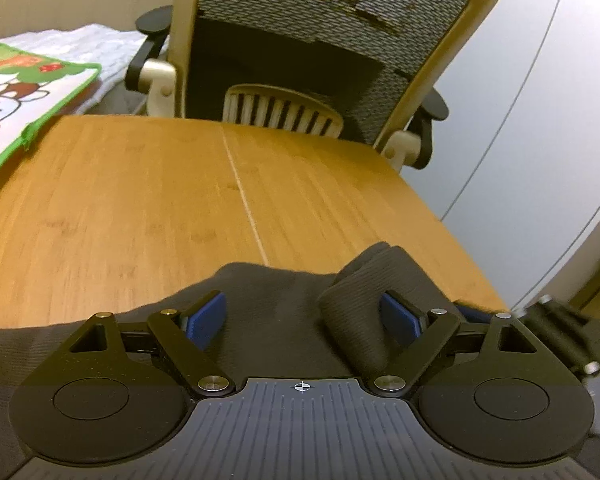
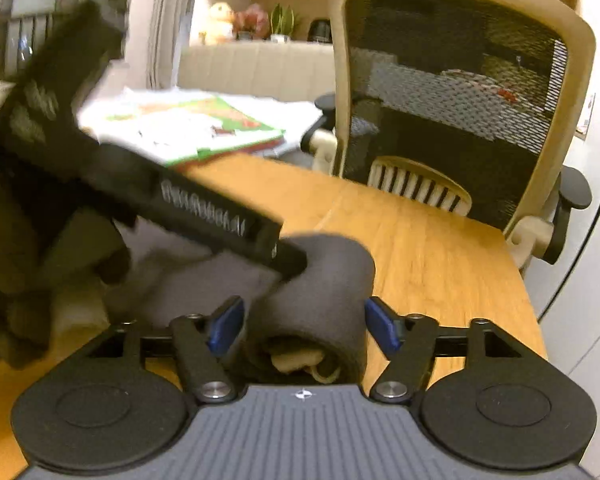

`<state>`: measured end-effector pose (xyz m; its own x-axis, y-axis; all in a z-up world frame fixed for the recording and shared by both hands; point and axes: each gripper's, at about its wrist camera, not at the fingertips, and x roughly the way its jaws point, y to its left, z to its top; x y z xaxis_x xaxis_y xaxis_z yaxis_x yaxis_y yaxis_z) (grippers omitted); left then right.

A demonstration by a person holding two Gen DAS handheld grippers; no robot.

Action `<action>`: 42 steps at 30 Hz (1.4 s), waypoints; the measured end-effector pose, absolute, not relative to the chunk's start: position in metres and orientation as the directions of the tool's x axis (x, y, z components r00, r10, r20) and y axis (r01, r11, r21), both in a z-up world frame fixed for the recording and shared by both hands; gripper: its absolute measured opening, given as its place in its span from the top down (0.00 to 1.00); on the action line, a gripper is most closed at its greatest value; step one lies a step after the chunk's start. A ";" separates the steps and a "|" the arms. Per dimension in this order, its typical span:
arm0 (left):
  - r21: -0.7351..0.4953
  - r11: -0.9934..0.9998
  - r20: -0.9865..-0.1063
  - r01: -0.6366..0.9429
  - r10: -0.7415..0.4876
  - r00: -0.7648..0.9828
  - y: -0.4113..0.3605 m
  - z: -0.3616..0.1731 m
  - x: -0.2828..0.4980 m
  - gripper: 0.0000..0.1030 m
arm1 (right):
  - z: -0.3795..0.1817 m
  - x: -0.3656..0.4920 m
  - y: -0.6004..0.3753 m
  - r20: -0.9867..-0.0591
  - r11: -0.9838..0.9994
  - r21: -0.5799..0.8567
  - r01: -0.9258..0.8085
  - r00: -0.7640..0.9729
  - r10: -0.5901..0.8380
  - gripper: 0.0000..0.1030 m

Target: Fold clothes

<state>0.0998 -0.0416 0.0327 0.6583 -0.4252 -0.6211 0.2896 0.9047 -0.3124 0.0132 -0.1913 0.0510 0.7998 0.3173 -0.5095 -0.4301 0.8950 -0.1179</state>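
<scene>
A dark grey garment [image 1: 276, 312] lies on the wooden table [image 1: 180, 192], with a rolled ribbed cuff or sleeve [image 1: 364, 304] at its right. My left gripper [image 1: 304, 316] is open above the garment, its blue pads [image 1: 206, 318] wide apart, the cuff between them near the right pad. In the right wrist view the rolled dark sleeve [image 2: 324, 292] lies between the open jaws of my right gripper [image 2: 304, 324], its open end facing the camera. The left gripper's black body [image 2: 140, 184] crosses above it, touching the roll.
A beige mesh office chair [image 1: 324, 56] stands at the table's far edge. A green-edged cartoon-print cloth or bag [image 1: 20, 92] lies at the far left over pale fabric. A white wall is at the right. Shelves with plants and a plush toy [image 2: 220, 16] stand behind.
</scene>
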 end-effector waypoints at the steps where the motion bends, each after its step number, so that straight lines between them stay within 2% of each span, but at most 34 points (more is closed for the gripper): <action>1: -0.316 0.904 -0.621 0.289 -0.427 0.658 -0.041 0.032 0.100 0.13 | 0.054 0.011 -0.192 -0.503 0.894 -0.114 -0.433 0.801 0.324 0.32; 2: -0.318 0.903 -0.620 0.288 -0.428 0.658 -0.041 0.031 0.100 0.12 | 0.056 0.009 -0.193 -0.496 0.894 -0.110 -0.435 0.803 0.330 0.34; 4: -0.322 0.902 -0.619 0.288 -0.430 0.657 -0.041 0.031 0.101 0.12 | 0.061 0.005 -0.195 -0.483 0.892 -0.103 -0.441 0.806 0.343 0.50; 6: -0.327 0.901 -0.618 0.285 -0.432 0.657 -0.039 0.031 0.101 0.12 | 0.061 0.004 -0.194 -0.487 0.892 -0.111 -0.438 0.807 0.335 0.57; 12: -0.350 0.909 -0.595 0.228 -0.404 0.695 -0.015 0.046 0.096 0.14 | 0.052 0.001 -0.168 -0.503 0.876 -0.184 -0.446 0.808 0.306 0.57; 17: -0.316 0.911 -0.595 0.264 -0.407 0.693 -0.025 0.049 0.095 0.13 | 0.048 -0.004 -0.145 -0.493 0.839 -0.251 -0.483 0.809 0.318 0.55; 20: -0.270 0.928 -0.632 0.255 -0.371 0.681 -0.030 0.034 0.098 0.11 | 0.051 -0.003 -0.152 -0.491 0.848 -0.204 -0.489 0.801 0.344 0.45; 22: -0.282 0.929 -0.633 0.241 -0.369 0.681 -0.024 0.028 0.100 0.10 | 0.054 -0.002 -0.166 -0.485 0.861 -0.127 -0.493 0.788 0.379 0.33; 23: -0.285 0.928 -0.632 0.238 -0.369 0.681 -0.022 0.026 0.100 0.10 | 0.055 -0.001 -0.173 -0.481 0.870 -0.081 -0.486 0.784 0.393 0.31; 27: -0.290 0.927 -0.632 0.238 -0.372 0.680 -0.018 0.026 0.101 0.09 | 0.055 0.009 -0.210 -0.456 0.915 0.150 -0.373 0.795 0.399 0.31; 31: -0.306 0.923 -0.630 0.232 -0.379 0.678 -0.017 0.025 0.101 0.09 | 0.037 0.036 -0.232 -0.487 0.860 0.427 -0.279 0.730 0.479 0.31; 32: -0.308 0.923 -0.631 0.230 -0.380 0.677 -0.017 0.025 0.101 0.09 | 0.032 0.043 -0.232 -0.493 0.847 0.458 -0.269 0.716 0.495 0.31; 34: -0.312 0.923 -0.633 0.225 -0.378 0.675 -0.017 0.026 0.100 0.09 | 0.023 0.049 -0.226 -0.498 0.834 0.486 -0.263 0.701 0.511 0.32; 36: -0.317 0.924 -0.634 0.214 -0.374 0.677 -0.015 0.026 0.099 0.09 | 0.019 0.047 -0.220 -0.495 0.830 0.492 -0.263 0.700 0.515 0.42; 37: -0.324 0.923 -0.633 0.207 -0.374 0.677 -0.014 0.027 0.099 0.09 | 0.022 0.048 -0.220 -0.493 0.839 0.471 -0.273 0.707 0.507 0.50; 39: -0.353 0.916 -0.632 0.192 -0.385 0.673 -0.010 0.029 0.099 0.09 | 0.029 0.045 -0.221 -0.492 0.858 0.418 -0.299 0.719 0.491 0.57; 41: -0.367 0.911 -0.630 0.190 -0.394 0.669 -0.009 0.034 0.097 0.11 | 0.038 0.037 -0.221 -0.486 0.889 0.336 -0.310 0.752 0.446 0.58; 42: -0.365 0.911 -0.628 0.192 -0.393 0.672 -0.010 0.037 0.096 0.11 | 0.042 0.034 -0.217 -0.486 0.914 0.250 -0.320 0.775 0.404 0.58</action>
<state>0.0958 -0.0098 0.0369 0.6716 -0.3927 -0.6283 0.1916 0.9112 -0.3647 0.0335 -0.2166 0.0421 0.7750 0.4044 -0.4856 -0.3199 0.9138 0.2503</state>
